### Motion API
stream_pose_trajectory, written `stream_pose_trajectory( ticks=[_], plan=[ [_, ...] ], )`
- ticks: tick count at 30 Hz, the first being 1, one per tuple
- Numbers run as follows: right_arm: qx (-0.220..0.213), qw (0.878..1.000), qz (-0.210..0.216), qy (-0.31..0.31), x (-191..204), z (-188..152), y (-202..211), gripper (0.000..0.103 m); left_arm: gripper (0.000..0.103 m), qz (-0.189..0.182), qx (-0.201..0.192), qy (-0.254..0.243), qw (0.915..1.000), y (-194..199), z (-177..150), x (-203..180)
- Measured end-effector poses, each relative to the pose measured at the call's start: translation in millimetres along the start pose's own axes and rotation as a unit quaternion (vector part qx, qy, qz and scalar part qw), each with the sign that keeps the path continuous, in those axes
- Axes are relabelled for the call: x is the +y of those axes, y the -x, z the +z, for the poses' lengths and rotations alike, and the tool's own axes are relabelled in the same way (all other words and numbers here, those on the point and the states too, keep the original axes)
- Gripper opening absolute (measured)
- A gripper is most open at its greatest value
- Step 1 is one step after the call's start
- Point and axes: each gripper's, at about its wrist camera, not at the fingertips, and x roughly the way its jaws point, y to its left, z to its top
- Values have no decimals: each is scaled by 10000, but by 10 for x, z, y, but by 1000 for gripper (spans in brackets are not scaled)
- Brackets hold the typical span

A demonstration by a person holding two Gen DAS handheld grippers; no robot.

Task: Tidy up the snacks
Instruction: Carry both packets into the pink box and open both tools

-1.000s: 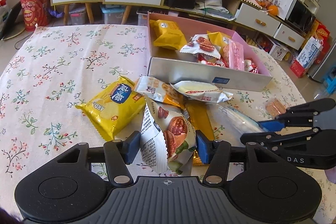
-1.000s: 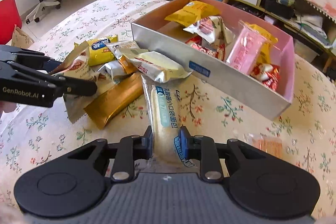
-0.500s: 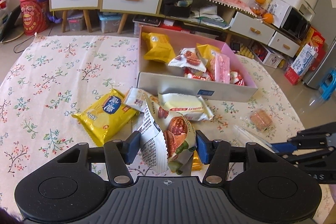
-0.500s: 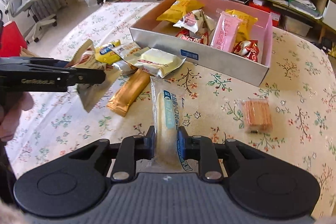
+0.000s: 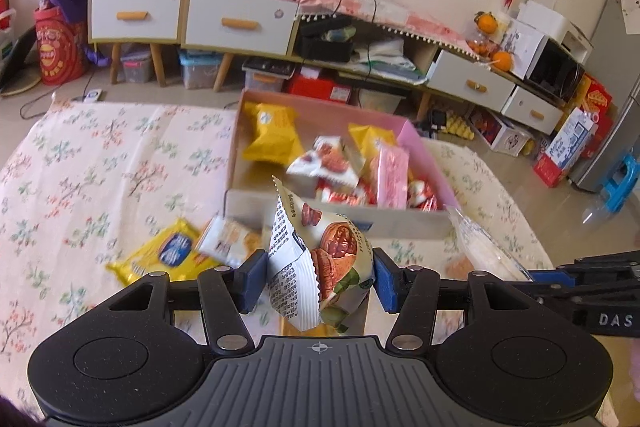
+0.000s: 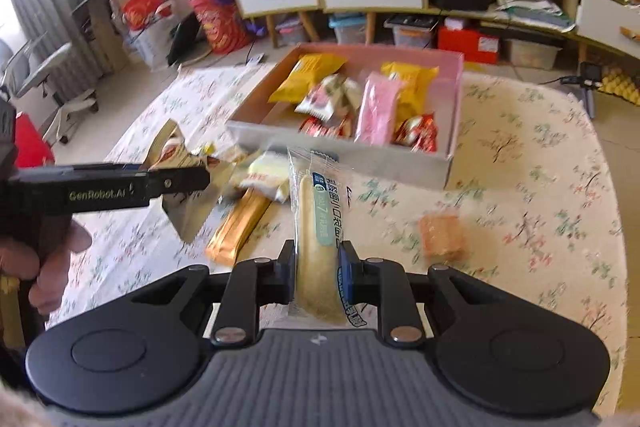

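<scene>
Snacks lie in two places: some sit inside the pink cardboard box with a grey front wall (image 6: 352, 163), and some lie loose on the flowery tablecloth (image 6: 532, 187) just in front of it. The left gripper (image 5: 318, 281) squeezes a puffy white snack bag with walnut pictures (image 5: 320, 259) and holds it up above the cloth. The right gripper (image 6: 317, 273) is clamped on a long clear packet with a pale bread stick inside (image 6: 320, 231), also lifted up. On the cloth rest a yellow chip bag (image 5: 160, 257), a gold bar wrapper (image 6: 238, 227) and a small orange wafer pack (image 6: 442, 237).
</scene>
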Motion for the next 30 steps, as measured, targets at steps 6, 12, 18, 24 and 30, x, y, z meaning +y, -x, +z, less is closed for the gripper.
stream_pose_trajectory(
  ticks=[6,12,18,24,30],
  plan=[
    [-305,9964,-159,-769,-264,196,-129,19,53,237,-142,-93,9996,-245,294,-106],
    [-621,9842,-158,-1649,-558,366,-340,19,53,405,-181,-276,9986,-596,648,-149],
    [-729,9754,-220,-2067,-737,499,-590,19,53,396,-85,-393,9984,-1046,942,-246],
    [-855,9717,-240,-2187,-810,642,-775,19,53,692,219,-911,9932,-1497,1116,-400],
    [-868,9716,-319,-2179,-832,702,-924,20,54,854,442,-1183,9883,-1785,1167,-489]
  ],
)
